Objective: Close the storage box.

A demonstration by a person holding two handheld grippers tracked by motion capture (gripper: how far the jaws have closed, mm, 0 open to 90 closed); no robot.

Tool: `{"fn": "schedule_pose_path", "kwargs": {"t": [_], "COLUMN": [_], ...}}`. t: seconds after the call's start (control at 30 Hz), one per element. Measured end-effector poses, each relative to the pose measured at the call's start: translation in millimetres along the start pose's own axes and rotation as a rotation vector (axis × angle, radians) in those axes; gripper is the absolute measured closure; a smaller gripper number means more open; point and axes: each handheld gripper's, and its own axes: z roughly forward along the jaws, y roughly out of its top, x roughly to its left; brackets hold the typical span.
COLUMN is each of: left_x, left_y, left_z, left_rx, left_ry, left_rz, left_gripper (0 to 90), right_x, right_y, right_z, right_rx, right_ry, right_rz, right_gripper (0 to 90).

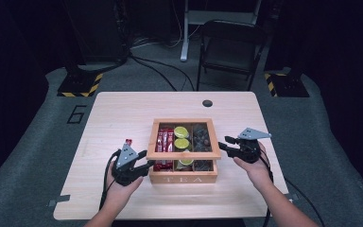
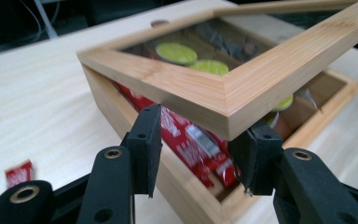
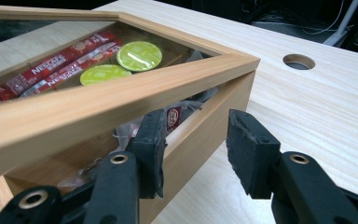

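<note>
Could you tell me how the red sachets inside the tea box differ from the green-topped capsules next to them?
The red sachets are long, flat printed sticks lying side by side; the green-topped capsules are round with plain lids. The sachets fill the box's left compartment, the capsules the middle one. Both lie beneath the half-raised glass lid.

tea box (image 1: 183, 177) mid-table (image 1: 123, 109); one gripper (image 1: 142, 166) at each side.

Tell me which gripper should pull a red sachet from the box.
Left, probably: the red paper sachets lie just beyond the left gripper, under the raised glass-paned wooden lid; the right gripper is at the opposite side.
</note>
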Motion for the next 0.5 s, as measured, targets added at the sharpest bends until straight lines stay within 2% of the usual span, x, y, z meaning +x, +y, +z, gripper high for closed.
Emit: {"fn": "schedule_pose_path", "kwargs": {"t": [0.13,0.2,0.27,0.33,0.37,0.4,0.47,0.5], "left_x": [-3.7,-5.4,-6.0,-8.2,-10.2,-11.1,-11.0,-11.2], "left_y": [-10.2,-16.2,-18.3,-25.4,-29.5,-31.6,-34.8,-36.3], "left_z": [0.3,1.2,1.4,2.1,2.3,1.9,-0.7,-1.8], "left_rx": [0.019,0.046,0.056,0.1,0.078,0.075,0.088,0.077], "left_ry": [-0.026,-0.032,-0.035,-0.06,-0.072,-0.067,-0.069,-0.061], "left_rz": [0.0,0.022,0.026,0.056,0.045,0.036,0.024,0.016], "left_gripper": [54.1,53.8,50.8,45.4,40.5,34.8,32.6,31.3], "right_x": [3.0,3.9,5.3,6.2,6.4,6.6,7.1,7.8], "right_y": [-1.4,-1.0,-0.8,0.2,0.4,0.9,0.9,0.5], "right_z": [0.1,0.5,0.6,0.5,0.0,-0.5,-2.0,-3.3], "right_rx": [0.001,-0.003,-0.005,-0.011,-0.011,-0.016,-0.02,-0.024], "right_ry": [0.001,0.003,0.006,0.008,0.008,0.01,0.012,0.01], "right_rz": [0.001,-0.009,-0.006,-0.007,-0.007,-0.01,-0.007,0.0], "right_gripper": [56.7,56.7,56.7,56.7,56.6,56.5,56.4,56.2]}}
